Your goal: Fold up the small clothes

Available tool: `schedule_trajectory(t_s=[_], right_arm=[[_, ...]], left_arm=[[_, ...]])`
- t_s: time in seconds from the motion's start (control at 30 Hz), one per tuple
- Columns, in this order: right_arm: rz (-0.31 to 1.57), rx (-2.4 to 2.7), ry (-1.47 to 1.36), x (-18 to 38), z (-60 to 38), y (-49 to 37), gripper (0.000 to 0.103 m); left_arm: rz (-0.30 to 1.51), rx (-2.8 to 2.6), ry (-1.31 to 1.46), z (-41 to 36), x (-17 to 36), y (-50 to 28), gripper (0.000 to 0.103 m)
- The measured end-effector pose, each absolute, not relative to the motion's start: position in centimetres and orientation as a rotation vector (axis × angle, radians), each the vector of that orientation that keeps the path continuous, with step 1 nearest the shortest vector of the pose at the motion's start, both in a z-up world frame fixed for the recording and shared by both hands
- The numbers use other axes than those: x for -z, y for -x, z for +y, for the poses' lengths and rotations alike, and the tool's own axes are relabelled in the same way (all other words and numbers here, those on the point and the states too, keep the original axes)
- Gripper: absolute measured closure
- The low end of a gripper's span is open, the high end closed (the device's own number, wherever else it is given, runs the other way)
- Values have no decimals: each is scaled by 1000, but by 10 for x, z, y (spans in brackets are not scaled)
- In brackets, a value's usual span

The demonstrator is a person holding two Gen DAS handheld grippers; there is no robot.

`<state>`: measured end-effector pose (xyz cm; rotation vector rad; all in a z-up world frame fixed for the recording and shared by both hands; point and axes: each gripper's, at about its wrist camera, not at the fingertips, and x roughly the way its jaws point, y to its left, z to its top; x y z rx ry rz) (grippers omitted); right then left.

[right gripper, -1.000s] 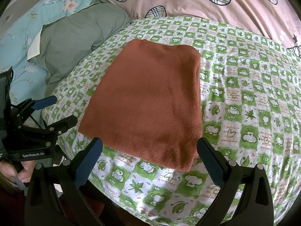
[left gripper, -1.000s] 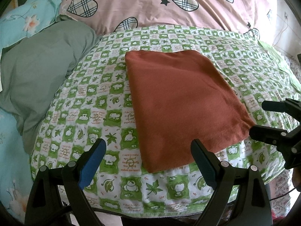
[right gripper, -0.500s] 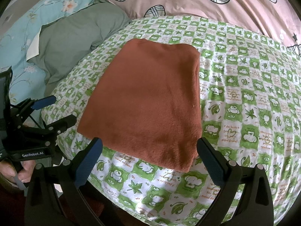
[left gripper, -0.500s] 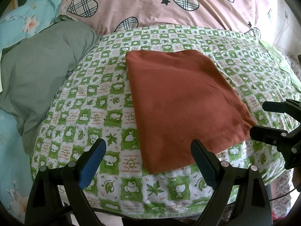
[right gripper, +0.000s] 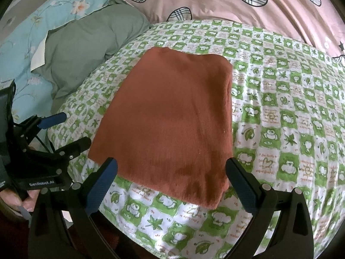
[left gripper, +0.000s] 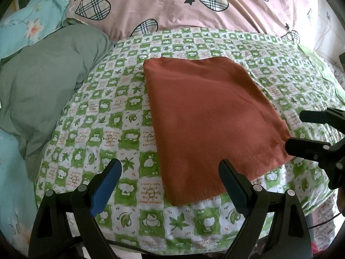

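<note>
A rust-orange cloth lies flat and folded into a rectangle on the green-and-white checked sheet. My left gripper hovers open just short of the cloth's near left corner, nothing between its fingers. My right gripper is open too, its fingers standing either side of the cloth's near edge without touching it. In the left wrist view the right gripper shows at the cloth's right corner. The left gripper appears at the left of the right wrist view, held by a hand.
A grey-green pillow lies left of the sheet. A pink quilt with plaid hearts rises behind it. Light blue floral bedding lies far left. The checked sheet has bare room on the right of the cloth. The bed's front edge is just below both grippers.
Both views have shifted very slightly; the cloth sits a touch lower and closer in frame. The cloth itself has not moved and both grippers stay open.
</note>
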<state>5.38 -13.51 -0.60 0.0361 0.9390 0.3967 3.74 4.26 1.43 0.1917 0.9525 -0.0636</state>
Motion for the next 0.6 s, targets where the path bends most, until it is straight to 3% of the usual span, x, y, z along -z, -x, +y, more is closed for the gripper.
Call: schedule_trajectory(t_s=[0.6], right_arm=[[948, -391, -74, 18, -137, -81, 3]], left_arm=[[942, 30, -148, 54, -13, -65, 11]])
